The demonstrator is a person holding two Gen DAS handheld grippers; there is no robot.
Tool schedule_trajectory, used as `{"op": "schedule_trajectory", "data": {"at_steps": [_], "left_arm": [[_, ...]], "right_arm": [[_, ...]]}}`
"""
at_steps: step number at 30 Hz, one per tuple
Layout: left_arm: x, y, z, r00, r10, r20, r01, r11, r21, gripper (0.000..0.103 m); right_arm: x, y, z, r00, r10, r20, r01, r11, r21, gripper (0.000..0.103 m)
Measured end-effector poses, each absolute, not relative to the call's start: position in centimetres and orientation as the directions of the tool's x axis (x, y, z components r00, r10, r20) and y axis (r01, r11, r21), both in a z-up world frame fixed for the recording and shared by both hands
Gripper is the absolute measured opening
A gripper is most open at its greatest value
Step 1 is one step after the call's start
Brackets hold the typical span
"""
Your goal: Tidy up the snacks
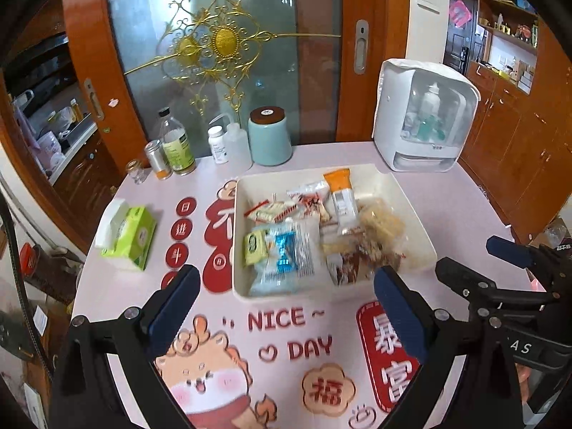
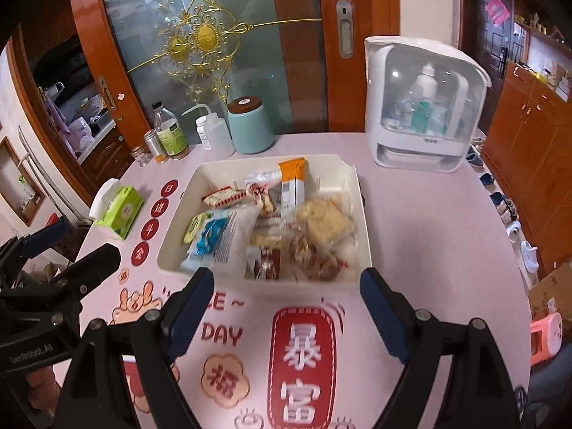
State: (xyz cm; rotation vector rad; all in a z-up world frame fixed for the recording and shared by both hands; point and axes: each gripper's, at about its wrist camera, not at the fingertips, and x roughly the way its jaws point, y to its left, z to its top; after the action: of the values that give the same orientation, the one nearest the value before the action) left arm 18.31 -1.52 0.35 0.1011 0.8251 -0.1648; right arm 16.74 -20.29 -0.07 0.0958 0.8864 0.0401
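Many mixed snack packets [image 1: 286,246] heaped in white tray [image 1: 411,193], both grippers' fingers [image 1: 175,296] spread, empty.

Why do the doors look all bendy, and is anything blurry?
Both wrist views use fisheye lenses, so the wooden door frame curves and black corners show. In the left wrist view the snack tray is fairly sharp, while the left gripper looks soft. In the right wrist view the right gripper is slightly smeared.

one tray [image 1: 411,214], one tissue pack [image 1: 130,236], one teal canister [image 1: 270,139]
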Motion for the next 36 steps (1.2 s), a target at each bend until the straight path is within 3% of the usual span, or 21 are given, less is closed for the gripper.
{"op": "schedule_trajectory", "data": {"at_steps": [10, 23, 36], "left_arm": [[10.9, 1.2, 0.9, 0.648, -0.128, -0.751, 0.17, 0.985, -0.021, 0.098], [3.6, 3.3, 0.5, 0.639, -0.067, -0.767, 0.118, 0.993, 0.012, 0.098], [0.9, 4.4, 0.4, 0.627, -0.059, -0.777, 0.078, 0.997, -0.012, 0.098]], "right_arm": [[8.5, -17.6, 1.3, 0.653, 0.063, -0.755, 0.006, 0.996, 0.088, 0.085], [2.1, -16.3, 1.2, 0.613, 0.076, -0.787, 0.014, 0.994, 0.107, 0.085], [-1.2, -14.1, 2.0, 0.635, 0.017, -0.772, 0.01, 1.0, 0.029, 0.085]]}}
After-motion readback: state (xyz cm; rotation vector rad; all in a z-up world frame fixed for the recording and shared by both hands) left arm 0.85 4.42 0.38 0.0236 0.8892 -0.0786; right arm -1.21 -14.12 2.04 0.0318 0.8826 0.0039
